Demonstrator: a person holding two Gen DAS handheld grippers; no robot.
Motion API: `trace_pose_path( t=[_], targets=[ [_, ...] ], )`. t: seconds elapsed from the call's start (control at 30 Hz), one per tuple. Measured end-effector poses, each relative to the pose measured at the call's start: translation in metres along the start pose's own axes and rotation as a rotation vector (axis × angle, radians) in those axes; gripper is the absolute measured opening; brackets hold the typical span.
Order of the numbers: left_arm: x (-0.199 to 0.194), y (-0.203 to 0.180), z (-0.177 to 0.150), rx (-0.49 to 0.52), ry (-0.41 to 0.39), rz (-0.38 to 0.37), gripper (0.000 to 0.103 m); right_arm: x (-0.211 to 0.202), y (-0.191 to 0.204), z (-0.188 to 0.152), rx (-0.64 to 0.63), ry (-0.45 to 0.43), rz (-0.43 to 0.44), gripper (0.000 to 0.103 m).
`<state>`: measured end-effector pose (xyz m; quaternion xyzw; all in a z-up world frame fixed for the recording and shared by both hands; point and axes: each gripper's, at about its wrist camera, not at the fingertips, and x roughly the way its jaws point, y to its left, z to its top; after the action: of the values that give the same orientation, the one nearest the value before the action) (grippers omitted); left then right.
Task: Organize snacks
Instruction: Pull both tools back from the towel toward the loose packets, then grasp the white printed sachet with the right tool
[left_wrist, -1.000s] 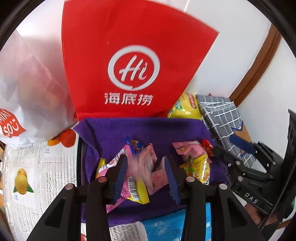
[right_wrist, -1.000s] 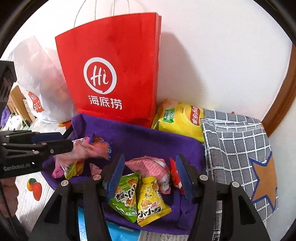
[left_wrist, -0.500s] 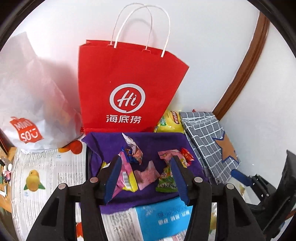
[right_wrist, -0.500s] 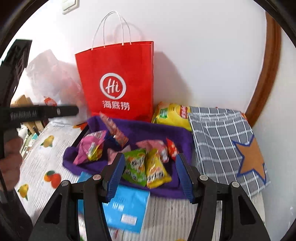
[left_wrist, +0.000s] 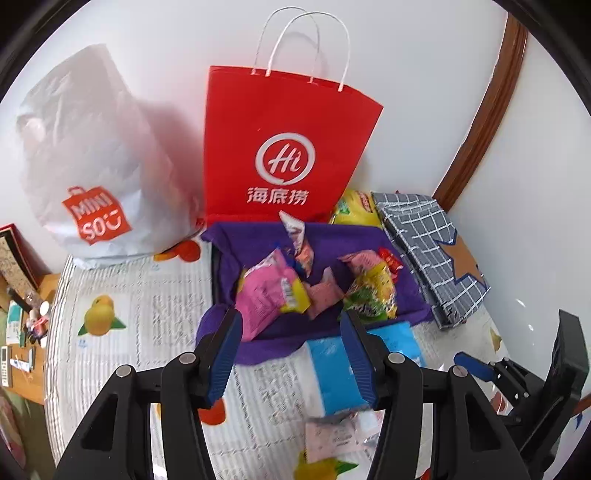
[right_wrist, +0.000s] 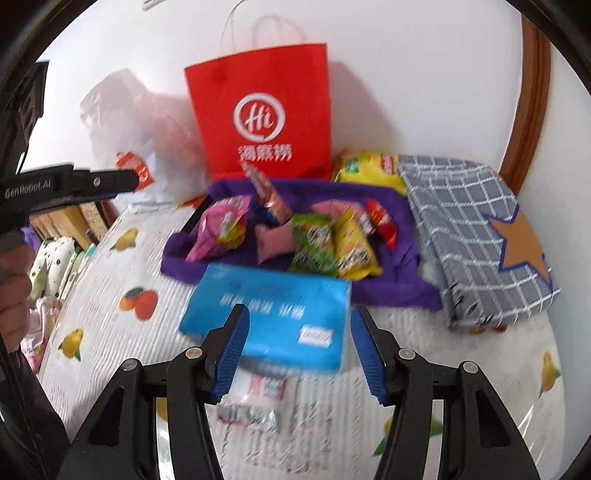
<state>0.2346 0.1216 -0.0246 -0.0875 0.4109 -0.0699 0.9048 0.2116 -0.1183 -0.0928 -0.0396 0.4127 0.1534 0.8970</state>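
Black tongs (left_wrist: 291, 354) with 2 ribbed blue pads (left_wrist: 223, 356), silver screws, white "GenRobot.AI" lettering.

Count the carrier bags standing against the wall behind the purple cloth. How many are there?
2. The red paper bag stands directly behind the purple cloth; the white plastic bag sits to its left. Nothing shows whether another is hidden behind them.

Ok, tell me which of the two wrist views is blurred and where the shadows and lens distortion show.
Left wrist view: sharp; the red paper bag and white plastic bag cast soft shadows on the wall; the brown trim bows from fisheye. Right wrist view: smeared throughout, the blue packet lettering unreadable, snack packets fuzzy.
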Motion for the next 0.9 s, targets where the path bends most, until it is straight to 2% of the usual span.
trace_pose_path(
  t=[0.33,0.63,0.7,0.9],
  targets=[
    [0.001,0.027,-0.038,-0.033,0.046,0.015,0.053,0.038,0.022,-0.042,0.002,0.132,0.033,0.057],
    [0.010,0.043,-0.070,-0.064,0.099,0.024,0.053,0.073,0.022,-0.060,0.030,0.203,0.043,0.058],
    [0.011,0.044,-0.074,-0.057,0.104,0.028,0.053,0.074,0.022,-0.062,0.038,0.187,0.043,0.065],
    [0.011,0.040,-0.080,-0.037,0.104,0.024,0.053,0.079,0.019,-0.065,0.051,0.178,0.056,0.072]
  ],
)
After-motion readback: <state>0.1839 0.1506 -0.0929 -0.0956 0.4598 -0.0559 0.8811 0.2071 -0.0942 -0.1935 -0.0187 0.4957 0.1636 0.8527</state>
